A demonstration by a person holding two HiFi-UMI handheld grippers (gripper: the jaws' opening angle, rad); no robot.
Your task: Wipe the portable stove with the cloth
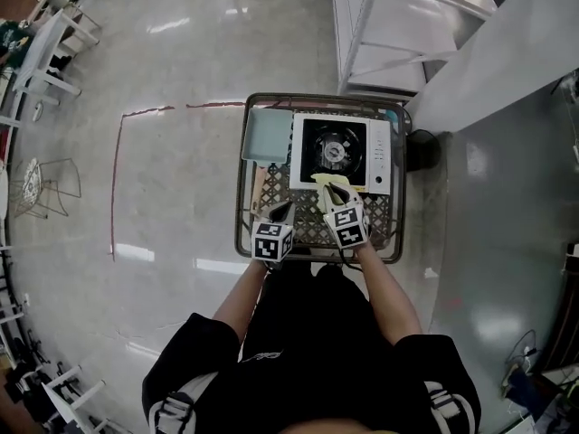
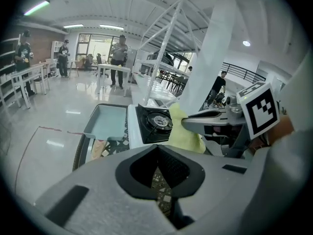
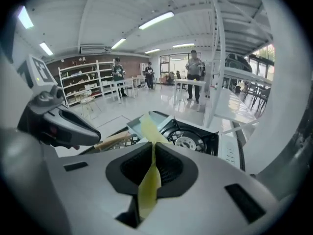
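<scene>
Portable stove [image 1: 340,152] sits on the lattice table [image 1: 241,197], just ahead of you. Your right gripper [image 3: 153,155] pinches the yellow cloth [image 3: 149,189]; your left gripper [image 2: 159,165] is closed, empty. Lay the cloth flat on the white top and sweep evenly.

Shows pale yellow on the cloth [image 3: 146,182], white around a black burner well on the stove [image 1: 342,151], pale blue on the tray [image 1: 265,136]. Carries a black-and-white lattice across the tabletop [image 1: 308,222]. Bears black-and-white square markers on the grey left hand-held gripper [image 1: 284,208] and right hand-held gripper [image 1: 335,188].
</scene>
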